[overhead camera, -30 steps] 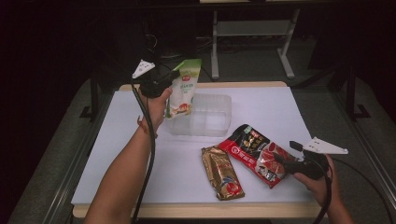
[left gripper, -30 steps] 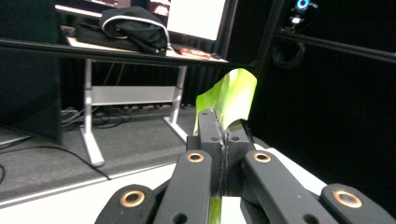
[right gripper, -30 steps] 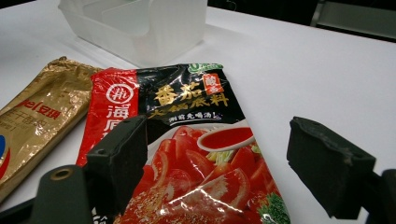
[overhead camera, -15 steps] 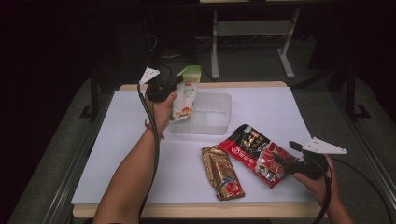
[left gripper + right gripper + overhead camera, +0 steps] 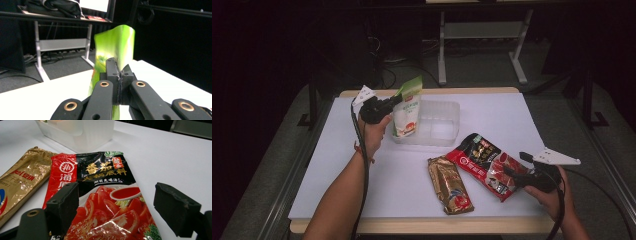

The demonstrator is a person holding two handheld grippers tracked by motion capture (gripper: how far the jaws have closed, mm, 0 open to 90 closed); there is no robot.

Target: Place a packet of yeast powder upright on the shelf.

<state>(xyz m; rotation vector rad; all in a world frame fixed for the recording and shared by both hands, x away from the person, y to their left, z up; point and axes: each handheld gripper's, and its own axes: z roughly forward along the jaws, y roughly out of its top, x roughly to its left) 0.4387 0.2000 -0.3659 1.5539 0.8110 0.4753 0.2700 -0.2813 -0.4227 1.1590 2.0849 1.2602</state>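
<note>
the left gripper [image 5: 396,101] has come down with the green pouch [image 5: 407,112] pinched tight, over the clear box [image 5: 447,131] near the table's far edge, and it could tip out if the thin top slips, while the right gripper [image 5: 115,212] waits open over the red pack [image 5: 100,202].

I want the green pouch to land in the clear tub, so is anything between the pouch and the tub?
Nothing visible blocks it. The green pouch, pinched in the left gripper, hangs at the left end of the clear tub, whose inside looks bare.

Three pouches: green-white [image 5: 407,112], red [image 5: 488,166], gold [image 5: 450,184]; one tub [image 5: 443,125]
</note>
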